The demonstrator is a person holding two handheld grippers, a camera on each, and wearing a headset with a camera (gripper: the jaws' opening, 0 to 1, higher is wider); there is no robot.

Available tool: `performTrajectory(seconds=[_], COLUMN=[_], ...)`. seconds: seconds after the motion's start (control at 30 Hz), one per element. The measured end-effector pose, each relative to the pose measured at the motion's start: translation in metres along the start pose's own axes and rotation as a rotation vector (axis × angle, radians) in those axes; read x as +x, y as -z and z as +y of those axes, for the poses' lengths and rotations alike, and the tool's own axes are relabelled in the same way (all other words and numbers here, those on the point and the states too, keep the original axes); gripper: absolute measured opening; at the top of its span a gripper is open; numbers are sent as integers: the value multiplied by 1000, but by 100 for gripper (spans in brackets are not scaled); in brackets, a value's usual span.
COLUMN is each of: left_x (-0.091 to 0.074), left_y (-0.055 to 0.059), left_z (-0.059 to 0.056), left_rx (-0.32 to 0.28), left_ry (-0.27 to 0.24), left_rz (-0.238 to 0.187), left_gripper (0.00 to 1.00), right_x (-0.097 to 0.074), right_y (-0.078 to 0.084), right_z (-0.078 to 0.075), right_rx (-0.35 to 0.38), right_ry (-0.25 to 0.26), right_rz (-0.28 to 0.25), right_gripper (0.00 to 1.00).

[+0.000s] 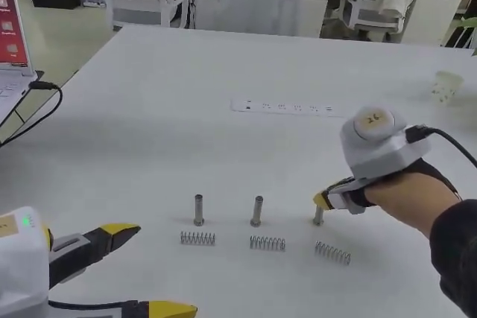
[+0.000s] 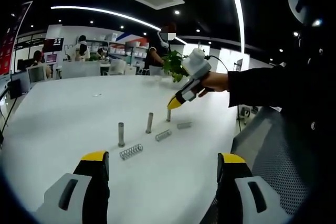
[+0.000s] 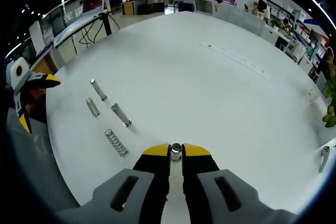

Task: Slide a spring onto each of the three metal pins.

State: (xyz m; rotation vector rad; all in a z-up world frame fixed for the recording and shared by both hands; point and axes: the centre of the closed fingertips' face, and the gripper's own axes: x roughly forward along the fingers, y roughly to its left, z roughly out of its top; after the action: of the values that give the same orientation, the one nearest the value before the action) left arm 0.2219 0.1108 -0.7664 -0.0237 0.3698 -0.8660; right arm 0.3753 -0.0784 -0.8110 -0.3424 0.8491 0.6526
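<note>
Three metal pins stand upright in a row on the white tabletop (image 1: 149, 132); none carries a spring yet. Landmark: the middle pin (image 1: 257, 211).

The middle spring (image 1: 267, 243) lies flat just on the near side of the middle pin, not touching it. The left-side pin (image 1: 198, 209) and the right-side pin (image 1: 318, 217) flank the middle pin. Each has a spring laid out the same way: left-side spring (image 1: 197, 238), right-side spring (image 1: 332, 252). One spring sits by each pin, probably so that each has only a short trip.

Right tool (image 1: 322, 201): to the right of the middle pin, jaws together, clamped on the top of the right-side pin. The right gripper view shows the pin's end pinched between the yellow tips. My guess at the reason — to lift or steady that pin so a spring can be fed over it.

Left tool (image 2: 164, 157): well on the near side of the middle pin and off to its left, above the tabletop. Its jaws are wide apart and hold nothing. It points toward the row, likely ready to take a spring.

A power strip (image 1: 287, 107) lies well beyond the middle pin, out of the way.

Task barely begun — all three springs remain to go on.
</note>
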Motion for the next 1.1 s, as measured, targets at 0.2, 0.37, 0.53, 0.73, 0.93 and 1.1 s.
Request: performTrajectory(seconds=[0.2, 0.37, 0.53, 0.73, 0.93, 1.1], left_x=[1, 2, 3, 3, 2, 2], left_y=[0, 1, 1, 0, 0, 1], left_z=[1, 1, 0, 0, 1, 2], left_rx=[0, -2, -1, -1, -3, -4], left_ry=[1, 2, 4, 4, 2, 2], left_rz=[0, -1, -1, 0, -3, -2], left_gripper=[81, 82, 82, 81, 81, 81], right_x=[0, -1, -2, -2, -1, -1], right_y=[1, 3, 4, 6, 8, 8], right_z=[1, 1, 3, 4, 6, 6], right_rx=[-12, -12, -20, -30, -39, -45], right_ry=[-3, -7, -10, -15, -19, -23], right_rz=[-4, -7, -10, -5, 1, -1], right_gripper=[6, 6, 6, 6, 6, 8])
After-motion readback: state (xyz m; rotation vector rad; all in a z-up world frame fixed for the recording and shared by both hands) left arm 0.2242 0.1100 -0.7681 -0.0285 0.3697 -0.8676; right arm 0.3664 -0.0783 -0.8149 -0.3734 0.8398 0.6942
